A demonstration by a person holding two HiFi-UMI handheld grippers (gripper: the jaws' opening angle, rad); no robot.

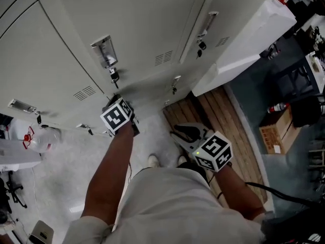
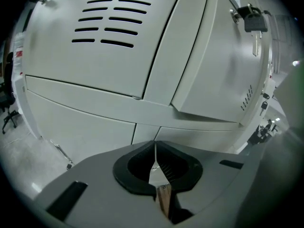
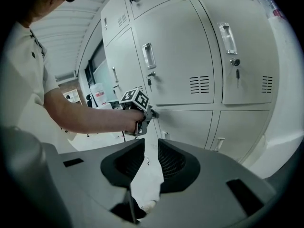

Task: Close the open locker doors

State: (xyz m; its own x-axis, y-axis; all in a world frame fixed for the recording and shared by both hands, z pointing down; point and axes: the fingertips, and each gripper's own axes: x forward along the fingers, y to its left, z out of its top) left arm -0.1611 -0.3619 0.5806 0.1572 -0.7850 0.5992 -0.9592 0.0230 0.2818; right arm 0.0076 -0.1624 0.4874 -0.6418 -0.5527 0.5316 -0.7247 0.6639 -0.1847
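floor (image 1: 56, 172): pale speckled grey on the left and centre, dark blue-grey further right. a brown wooden slat deck (image 1: 228, 116) lies flat on it between the two, one end near the locker row (image 1: 137, 29), which stands on the floor. the person's two white shoes (image 1: 152, 160) are on the pale part, just beside the deck edge. cardboard box (image 1: 277, 131) sits on the dark part, right of the deck. translucent jug (image 1: 48, 135) and castor chair base (image 1: 12, 189) are far left.
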